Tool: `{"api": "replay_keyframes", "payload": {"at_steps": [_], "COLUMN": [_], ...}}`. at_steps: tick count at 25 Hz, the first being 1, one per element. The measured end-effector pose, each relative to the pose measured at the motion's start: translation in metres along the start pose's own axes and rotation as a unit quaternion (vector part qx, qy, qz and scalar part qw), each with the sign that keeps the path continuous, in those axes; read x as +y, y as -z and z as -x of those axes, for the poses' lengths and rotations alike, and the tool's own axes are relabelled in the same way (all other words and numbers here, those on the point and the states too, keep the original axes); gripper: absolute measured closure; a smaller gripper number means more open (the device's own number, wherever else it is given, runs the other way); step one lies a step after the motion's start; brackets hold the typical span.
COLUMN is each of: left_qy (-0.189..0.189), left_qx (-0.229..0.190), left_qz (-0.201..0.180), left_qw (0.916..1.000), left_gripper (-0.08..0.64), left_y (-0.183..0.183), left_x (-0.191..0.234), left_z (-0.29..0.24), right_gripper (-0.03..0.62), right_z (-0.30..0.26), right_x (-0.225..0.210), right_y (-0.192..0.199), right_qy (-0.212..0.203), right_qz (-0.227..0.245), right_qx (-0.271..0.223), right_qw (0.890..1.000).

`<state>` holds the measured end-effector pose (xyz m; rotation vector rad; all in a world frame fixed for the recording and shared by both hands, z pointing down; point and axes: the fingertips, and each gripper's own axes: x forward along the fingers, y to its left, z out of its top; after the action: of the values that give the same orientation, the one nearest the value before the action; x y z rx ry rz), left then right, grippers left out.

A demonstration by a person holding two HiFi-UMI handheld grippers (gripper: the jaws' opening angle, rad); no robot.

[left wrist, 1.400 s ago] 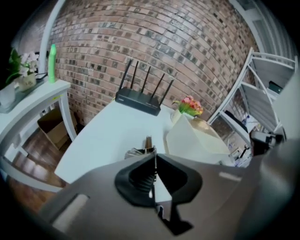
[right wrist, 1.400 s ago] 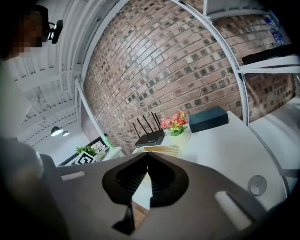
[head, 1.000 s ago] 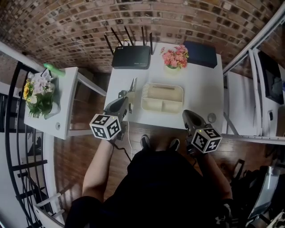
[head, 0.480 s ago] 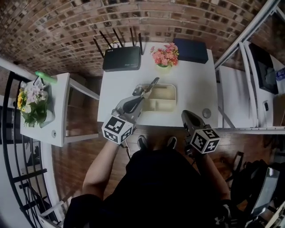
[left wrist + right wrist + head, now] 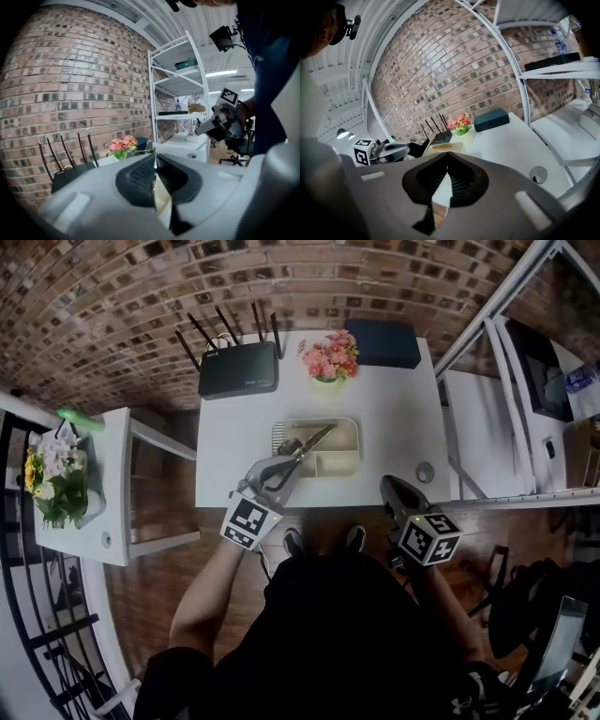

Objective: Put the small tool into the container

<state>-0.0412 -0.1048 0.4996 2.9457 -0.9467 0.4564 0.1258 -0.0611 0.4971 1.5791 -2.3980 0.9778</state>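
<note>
A slim metal tool sticks out of my left gripper, whose jaws are shut on it. The tool slants up and to the right, with its tip over the beige divided tray in the middle of the white table. In the left gripper view the pads pinch the tool edge-on, and its tip pokes out ahead. My right gripper hovers at the table's front right edge, shut and with nothing in it. In its own view the right gripper is shut, and the tray lies ahead to the left.
A black router with antennas stands at the back left. Pink flowers and a dark blue box sit along the back edge. A round cable hole is at the front right. White shelving flanks the table's right side.
My left gripper carried the tool rightward from the table's left side to above the tray and rolled, so the tool now slants right. The right gripper shifted only slightly.
</note>
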Motion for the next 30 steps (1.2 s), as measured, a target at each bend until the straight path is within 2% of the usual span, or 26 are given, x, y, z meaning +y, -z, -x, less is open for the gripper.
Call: {"api": "replay_keyframes", "payload": {"at_steps": [7, 15, 20, 24, 30], "left_qy": [-0.001, -0.008, 0.007, 0.013, -0.006], "left_qx": [0.025, 0.06, 0.084, 0.109, 0.151], "left_qz": [0.002, 0.046, 0.039, 0.044, 0.075], "left_qw": [0.9997, 0.9971, 0.9957, 0.993, 0.9857], "left_gripper": [0.549, 0.541, 0.534, 0.526, 0.52], "left_y": [0.02, 0.038, 0.048, 0.059, 0.077], "left_x": [0.0, 0.0, -0.007, -0.008, 0.0], "left_z": [-0.007, -0.012, -0.014, -0.015, -0.011], "right_gripper": [0.584, 0.584, 0.584, 0.584, 0.584], "right_z": [-0.002, -0.009, -0.011, -0.012, -0.012], "right_x": [0.005, 0.014, 0.014, 0.012, 0.009], "right_y": [0.002, 0.009, 0.012, 0.014, 0.017], "right_qy": [-0.001, -0.012, -0.016, -0.018, -0.025], "right_qz": [0.0, 0.0, -0.003, -0.005, -0.009], "right_qx": [0.003, 0.012, 0.016, 0.018, 0.024], "right_qw": [1.0, 1.0, 1.0, 1.0, 0.999]}}
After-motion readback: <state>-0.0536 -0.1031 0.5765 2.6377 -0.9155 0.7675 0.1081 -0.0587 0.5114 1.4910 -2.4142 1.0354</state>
